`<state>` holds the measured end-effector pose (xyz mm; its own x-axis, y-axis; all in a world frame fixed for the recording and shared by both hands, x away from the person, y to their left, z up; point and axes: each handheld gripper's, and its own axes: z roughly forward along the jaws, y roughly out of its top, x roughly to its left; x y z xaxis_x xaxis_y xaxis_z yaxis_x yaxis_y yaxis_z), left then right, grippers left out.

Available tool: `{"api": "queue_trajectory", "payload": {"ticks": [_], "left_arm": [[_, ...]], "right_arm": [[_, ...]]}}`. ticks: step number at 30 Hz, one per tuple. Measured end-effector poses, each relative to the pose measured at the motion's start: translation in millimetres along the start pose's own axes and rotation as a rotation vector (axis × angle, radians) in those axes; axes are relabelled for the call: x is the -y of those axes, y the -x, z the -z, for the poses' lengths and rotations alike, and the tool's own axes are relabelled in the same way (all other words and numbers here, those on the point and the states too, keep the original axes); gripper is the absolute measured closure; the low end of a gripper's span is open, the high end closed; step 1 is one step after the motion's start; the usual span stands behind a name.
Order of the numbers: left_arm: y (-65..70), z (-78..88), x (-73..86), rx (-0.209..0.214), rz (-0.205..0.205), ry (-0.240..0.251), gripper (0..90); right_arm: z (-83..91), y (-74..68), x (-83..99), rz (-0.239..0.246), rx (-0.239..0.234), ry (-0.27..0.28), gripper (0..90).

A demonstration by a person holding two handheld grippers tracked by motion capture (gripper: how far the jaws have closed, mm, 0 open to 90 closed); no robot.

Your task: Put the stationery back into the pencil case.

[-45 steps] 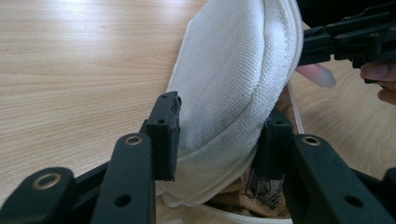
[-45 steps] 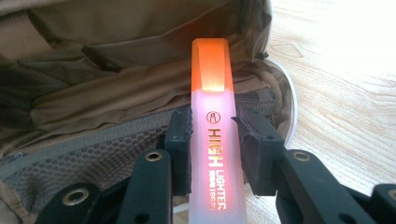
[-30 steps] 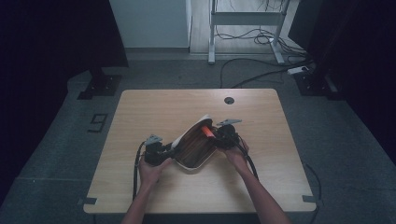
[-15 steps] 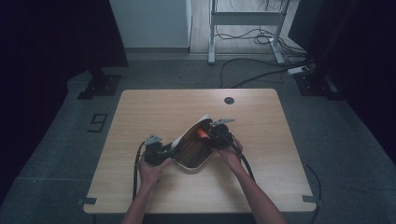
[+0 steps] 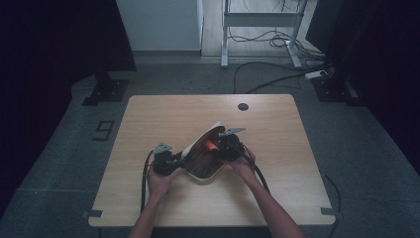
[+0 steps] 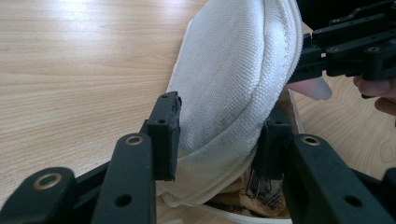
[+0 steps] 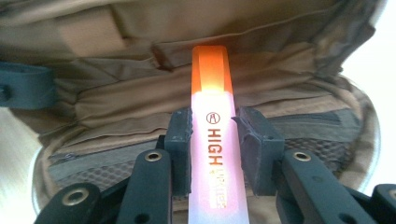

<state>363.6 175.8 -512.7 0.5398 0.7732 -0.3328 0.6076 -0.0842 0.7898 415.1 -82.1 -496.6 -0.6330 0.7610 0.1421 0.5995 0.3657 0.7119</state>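
I work from the left side across. My left gripper (image 6: 219,135) is closed on the raised white flap of the pencil case (image 6: 233,84), one jaw on the outer cloth and the other inside against the brown lining, propping the case open. The case (image 5: 200,158) lies on the table (image 5: 148,124) a little toward its near edge, about midway between the left and right edges. My right gripper (image 7: 212,144) clamps an orange highlighter (image 7: 212,130) across its pale barrel, orange cap pointing forward into the open case, above the lining pockets and the mesh pocket. I judge the step to be putting the highlighter into the case. To do it well, I would hold the flap high and steady, keep the barrel lined up with the length of the case, lower it until it rests on the lining, and only then let go.
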Motion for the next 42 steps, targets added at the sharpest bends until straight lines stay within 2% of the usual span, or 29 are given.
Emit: {"api": "queue_trajectory", "payload": {"ticks": [2,12,16,20,27,31,42], "left_arm": [[-0.1,0.1,0.0,0.001,0.003,0.001,58.3],[-1.4,0.4,-0.1,0.001,0.005,0.004,58.6],[-1.7,0.4,0.1,0.002,0.008,0.005,58.6],[-2.2,0.5,0.1,0.004,0.01,0.005,58.6],[-2.3,0.5,0.1,0.004,0.011,0.006,58.5],[-2.5,0.5,0.1,0.004,0.012,0.006,58.5],[-2.1,0.7,0.2,0.002,0.01,0.004,58.6]], "right_arm": [[-2.1,-3.5,-0.1,0.025,-0.009,-0.009,64.9],[-6.1,-4.9,-2.2,0.048,-0.024,-0.009,64.3],[-5.6,-2.5,-2.2,0.036,0.012,0.003,54.8],[0.7,1.7,-1.1,0.016,0.019,0.016,47.6],[18.3,9.8,6.9,-0.008,0.008,0.048,46.3],[29.2,20.6,15.8,-0.051,0.003,0.074,46.0],[43.9,33.1,27.7,-0.094,0.02,0.11,47.2]]}}
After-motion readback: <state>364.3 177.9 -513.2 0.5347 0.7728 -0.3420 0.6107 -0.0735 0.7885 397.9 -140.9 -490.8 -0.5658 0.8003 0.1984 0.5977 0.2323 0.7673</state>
